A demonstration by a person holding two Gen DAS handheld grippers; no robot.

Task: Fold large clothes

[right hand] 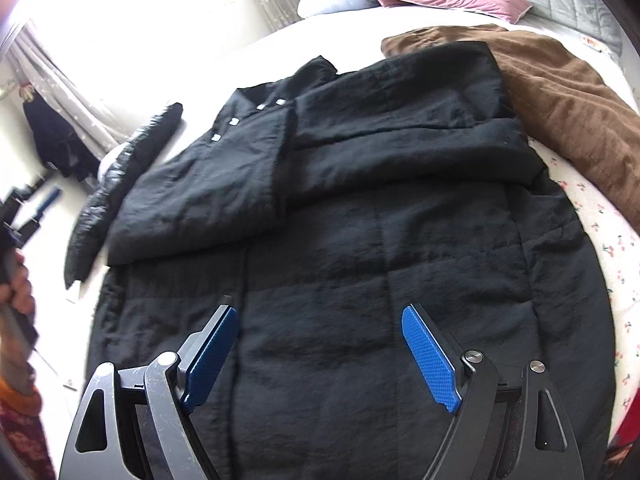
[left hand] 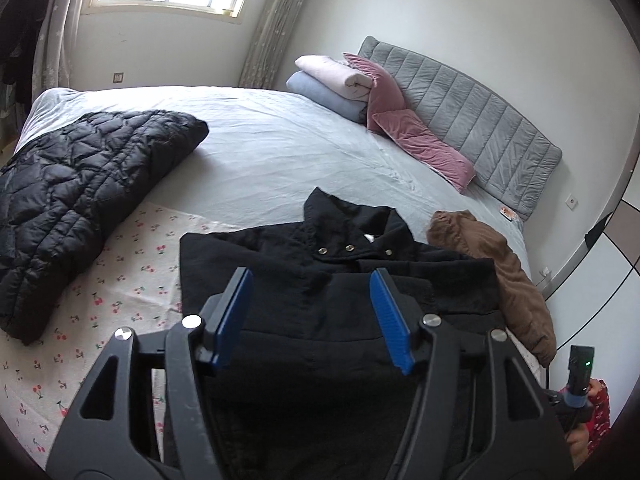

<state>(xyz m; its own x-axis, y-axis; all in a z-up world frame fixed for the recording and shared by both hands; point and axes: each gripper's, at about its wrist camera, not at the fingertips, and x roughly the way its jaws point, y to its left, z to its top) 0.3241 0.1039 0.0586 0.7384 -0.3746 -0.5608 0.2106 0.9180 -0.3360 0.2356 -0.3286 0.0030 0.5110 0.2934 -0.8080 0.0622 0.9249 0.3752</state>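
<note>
Black coat (right hand: 340, 220) lies flat on the bed (left hand: 280, 152), both sleeves crossed over its chest so the body can fold next. Left claw (left hand: 312, 316) and right claw (right hand: 320, 360) hover above the coat, both apart, holding nothing.

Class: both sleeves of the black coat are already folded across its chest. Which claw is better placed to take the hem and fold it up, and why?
Probably the right claw: it is open and hangs over the lower part of the black coat, near the hem. The left claw, also open, sits higher, nearer the collar.
</note>
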